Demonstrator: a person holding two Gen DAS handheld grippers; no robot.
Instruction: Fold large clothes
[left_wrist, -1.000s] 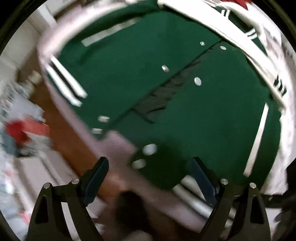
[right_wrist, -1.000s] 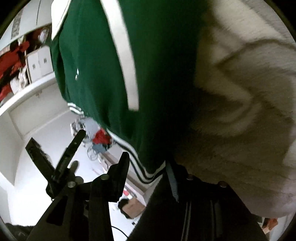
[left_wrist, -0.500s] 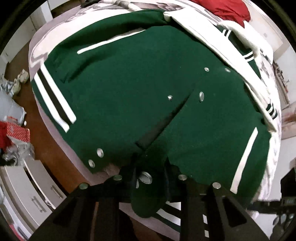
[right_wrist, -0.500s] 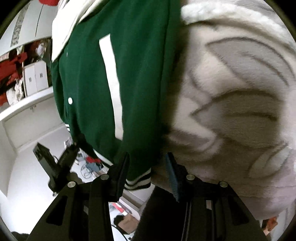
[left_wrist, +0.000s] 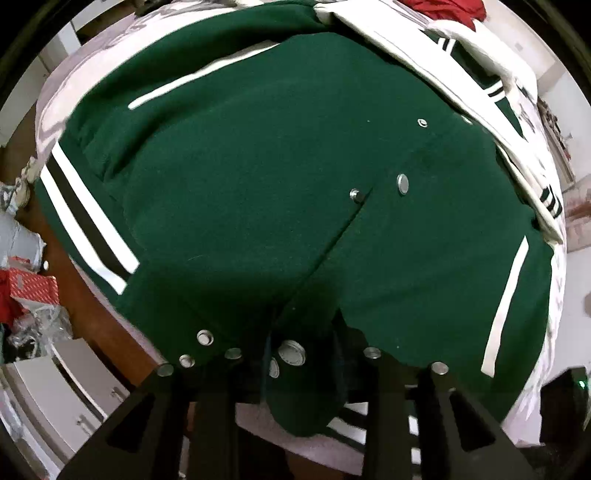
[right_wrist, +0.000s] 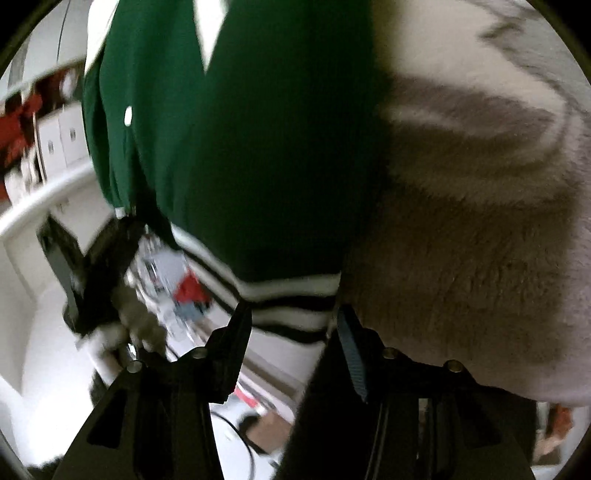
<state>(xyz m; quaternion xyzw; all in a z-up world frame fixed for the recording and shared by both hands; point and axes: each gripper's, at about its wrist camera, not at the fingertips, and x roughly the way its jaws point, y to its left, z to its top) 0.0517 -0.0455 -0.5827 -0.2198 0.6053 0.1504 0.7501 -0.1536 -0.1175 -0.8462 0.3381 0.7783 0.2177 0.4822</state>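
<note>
Left wrist view: green varsity jacket (left_wrist: 258, 177) spread front-up over a pale fleece blanket (left_wrist: 59, 92) on the bed, snaps open, white sleeves (left_wrist: 436, 62) lying across the far side, red cloth (left_wrist: 447, 7) beyond. Left gripper (left_wrist: 303, 360) clamped together on a bunch of the placket near the hem, one snap (left_wrist: 291, 353) showing right at the pinch. Right wrist view, badly blurred: right gripper (right_wrist: 291, 325) with jaws apart, straddling the striped hem rib (right_wrist: 288, 306) at the jacket's corner, rib between the fingers but no visible pinch; same blanket (right_wrist: 480, 184) just beside. Likely step: taking hold of both hem points before lifting for a fold. Risks, as judgement only. Snap under the left pads probably a hard, slick spot, so possible slip of the cloth once weight comes on. Thick wool bunched in a narrow pinch, likely to pull free unevenly and leave the front panels skewed. Right side closing too shallow on the stretchy rib: corner apt to spring out mid-lift. Closing too deep: fleece caught along with the hem, blanket dragged up with the jacket. Loose sleeves on top likely to slide or trail off the bed edge if raised quickly, spoiling the fold line. Uneven lift between the two sides likely to twist the open front.
</note>
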